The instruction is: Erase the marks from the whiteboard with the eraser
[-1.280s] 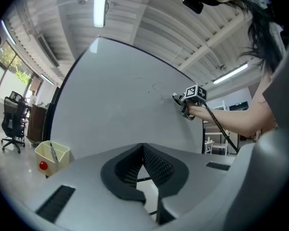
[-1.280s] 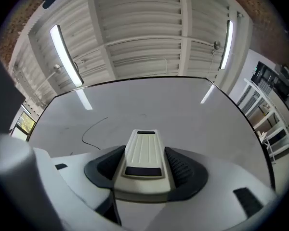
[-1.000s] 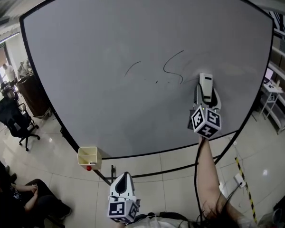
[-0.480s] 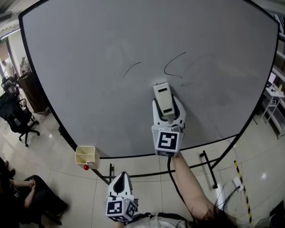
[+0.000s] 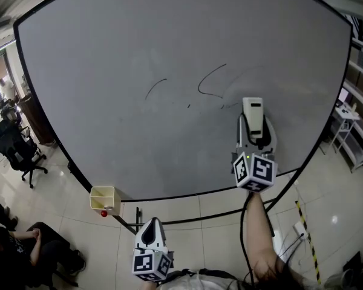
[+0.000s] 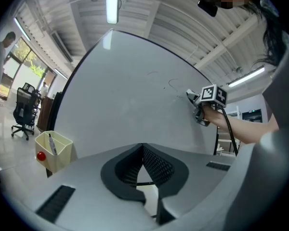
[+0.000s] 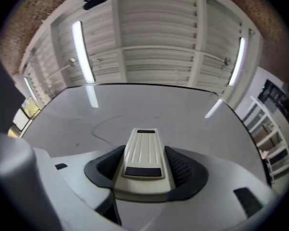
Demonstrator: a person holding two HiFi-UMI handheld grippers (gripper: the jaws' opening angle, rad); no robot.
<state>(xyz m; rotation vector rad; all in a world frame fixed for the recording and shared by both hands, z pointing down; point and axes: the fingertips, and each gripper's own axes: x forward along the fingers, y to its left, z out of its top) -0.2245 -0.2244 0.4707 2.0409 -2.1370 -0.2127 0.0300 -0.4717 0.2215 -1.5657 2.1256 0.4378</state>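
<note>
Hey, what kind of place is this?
Probably an office or lab workspace: a large whiteboard, a black office chair on a tiled floor, and metal shelving at the right.

The upright whiteboard (image 5: 169, 144) bears thin dark marks (image 5: 207, 83) near its middle. The eraser (image 5: 252, 113) lies flat against it, just right of them. A yellow box (image 5: 103, 199) hangs at its lower left corner, above the tiled floor (image 5: 193, 209).

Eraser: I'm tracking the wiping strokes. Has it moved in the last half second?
Yes. The eraser has swept right: it was directly under the curved mark, and now sits to its lower right.
</note>
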